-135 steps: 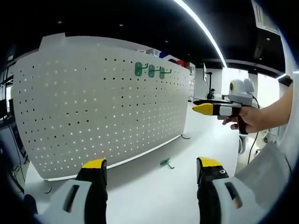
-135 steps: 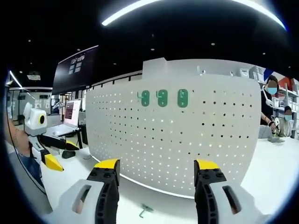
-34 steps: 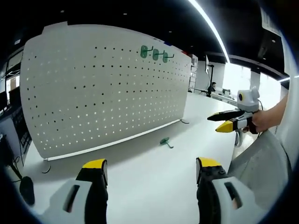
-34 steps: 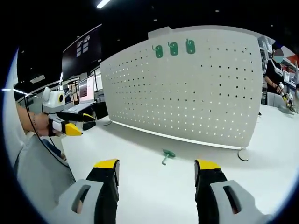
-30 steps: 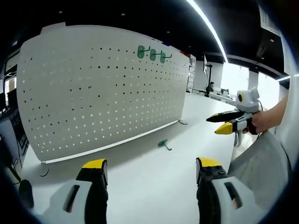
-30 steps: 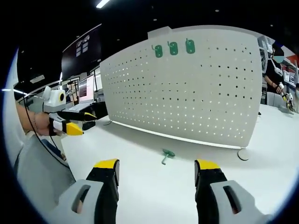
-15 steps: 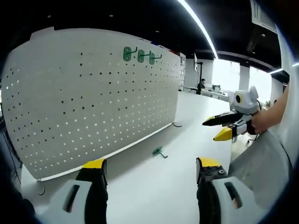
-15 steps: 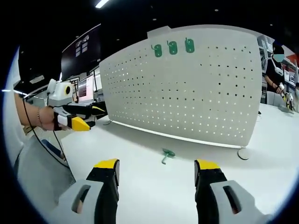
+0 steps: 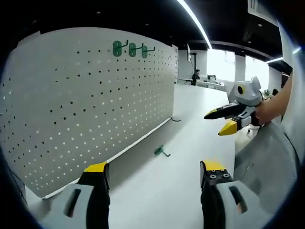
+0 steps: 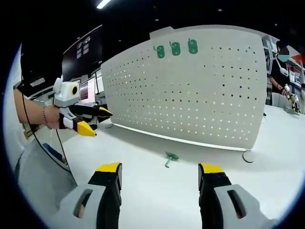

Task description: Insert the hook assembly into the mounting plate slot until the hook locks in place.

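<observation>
So right now the green hook (image 10: pixel 169 158) is just lying loose on the white surface (image 10: pixel 157 191), a bit out in front of the foot of the upright white pegboard (image 10: pixel 200 90), not touching it. Three more green hooks (image 10: pixel 175 48) are already hanging in a row near the pegboard's top edge.

Both tools are empty. The right tool (image 10: pixel 159 174) has its jaws spread wide and hovers above the surface, with the hook lying ahead between the two tips but well short of them. The left tool (image 9: pixel 155 174) is spread too, with the hook (image 9: pixel 161 151) further off. From the left gripper view you can see the right tool (image 9: pixel 223 120) held up in the air by a hand (image 9: pixel 267 109), jaws parted.

What I'd worry about, just guessing from here:
- That hook is small and flat on a slick surface, so a sloppy pinch could skid it away or flick it under the board's foot.
- Grab it by the wrong end and the back tabs won't line up with the holes.
- The board looks freestanding on little feet, so shoving hard could tip or slide it instead of seating the hook.
- Half-seated hook may look done but drop out.
</observation>
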